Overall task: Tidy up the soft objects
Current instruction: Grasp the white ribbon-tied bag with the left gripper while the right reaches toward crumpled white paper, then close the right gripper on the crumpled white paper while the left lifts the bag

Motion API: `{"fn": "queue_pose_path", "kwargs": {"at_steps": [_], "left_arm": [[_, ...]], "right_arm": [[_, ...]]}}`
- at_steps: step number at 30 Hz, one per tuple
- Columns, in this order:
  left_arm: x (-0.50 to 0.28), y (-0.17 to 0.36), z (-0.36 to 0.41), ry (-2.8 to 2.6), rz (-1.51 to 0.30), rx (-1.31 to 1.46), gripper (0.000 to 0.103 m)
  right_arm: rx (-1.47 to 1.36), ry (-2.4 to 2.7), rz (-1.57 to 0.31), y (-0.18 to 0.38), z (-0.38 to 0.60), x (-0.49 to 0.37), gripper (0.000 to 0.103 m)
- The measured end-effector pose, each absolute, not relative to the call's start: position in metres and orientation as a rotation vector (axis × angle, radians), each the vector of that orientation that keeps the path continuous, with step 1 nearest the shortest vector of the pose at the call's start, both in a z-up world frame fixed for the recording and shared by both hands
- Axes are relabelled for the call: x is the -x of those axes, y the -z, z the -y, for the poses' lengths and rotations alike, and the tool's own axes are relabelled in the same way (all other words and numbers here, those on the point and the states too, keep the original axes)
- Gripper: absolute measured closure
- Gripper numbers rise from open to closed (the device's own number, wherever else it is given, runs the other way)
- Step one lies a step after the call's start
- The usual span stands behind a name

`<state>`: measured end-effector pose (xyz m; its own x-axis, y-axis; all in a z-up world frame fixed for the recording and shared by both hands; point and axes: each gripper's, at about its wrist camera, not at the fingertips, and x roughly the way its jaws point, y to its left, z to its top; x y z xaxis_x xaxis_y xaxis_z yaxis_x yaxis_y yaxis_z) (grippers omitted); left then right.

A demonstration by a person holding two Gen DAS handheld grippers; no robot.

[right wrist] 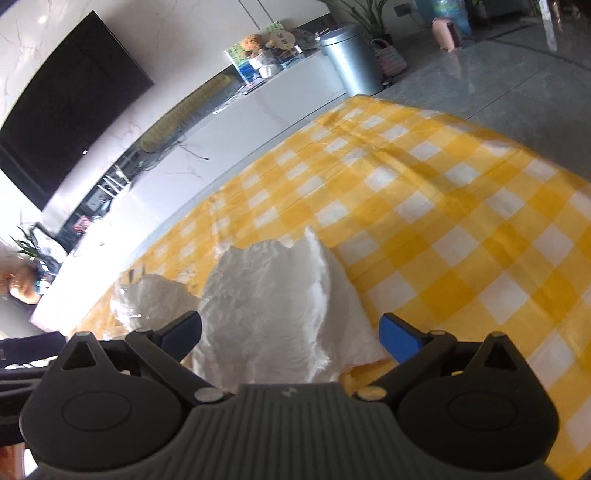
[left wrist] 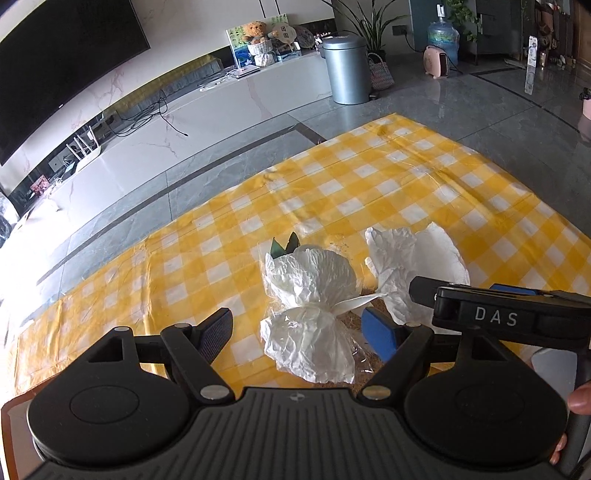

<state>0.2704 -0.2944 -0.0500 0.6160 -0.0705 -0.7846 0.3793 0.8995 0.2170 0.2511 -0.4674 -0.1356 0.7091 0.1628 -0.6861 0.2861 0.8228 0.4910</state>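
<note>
Setting: home living room. Evidence: large wall-mounted television [left wrist: 62, 70] at 10 o'clock; low white media console [left wrist: 207, 110] beneath it; teddy bear [left wrist: 255, 31] at 12; potted plant [left wrist: 373, 26] and water jug [left wrist: 443, 38] at 1; polished grey floor tiles [left wrist: 480, 96].

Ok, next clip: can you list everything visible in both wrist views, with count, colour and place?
Tied paper bundle: one, white, on the cloth between the left fingers.
Loose paper sheet: one, white, crumpled, right of the bundle, ahead of the right gripper.
Checked cloth: one, yellow and white, spread over the surface.
Television: one, black, on the wall.
Low cabinet: one, white, under the television.
Teddy bear: one, brown, on the cabinet.
Bin: one, grey, on the floor.
Water bottle: one, blue, far floor.
Left gripper: black, open.
Right gripper: blue pads, open.
</note>
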Motion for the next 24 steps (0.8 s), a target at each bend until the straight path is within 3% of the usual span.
{"fn": "queue_pose_path", "kwargs": {"at_steps": [7,14,16,20,21,24], "left_arm": [[-0.296,0.075,0.299,0.245,-0.963,-0.401,0.01],[-0.306,0.093,0.306,0.21,-0.965,-0.489,0.011],[-0.306,0.097,0.304,0.219,-0.974,-0.483,0.018],[-0.308,0.099,0.296,0.235,-1.009,-0.431,0.06],[-0.308,0.099,0.293,0.232,-1.003,-0.426,0.064],[-0.312,0.1,0.29,0.203,-0.993,-0.462,0.061]], "right_arm": [[-0.517,0.157,-0.887,0.15,0.459,-0.262,0.003],[-0.653,0.175,-0.844,0.144,0.487,-0.246,0.003],[-0.657,0.181,-0.835,0.143,0.49,-0.243,0.003],[-0.636,0.187,-0.843,0.143,0.489,-0.243,0.003],[-0.63,0.186,-0.847,0.143,0.487,-0.244,0.003],[-0.618,0.174,-0.853,0.142,0.484,-0.246,0.003]]}}
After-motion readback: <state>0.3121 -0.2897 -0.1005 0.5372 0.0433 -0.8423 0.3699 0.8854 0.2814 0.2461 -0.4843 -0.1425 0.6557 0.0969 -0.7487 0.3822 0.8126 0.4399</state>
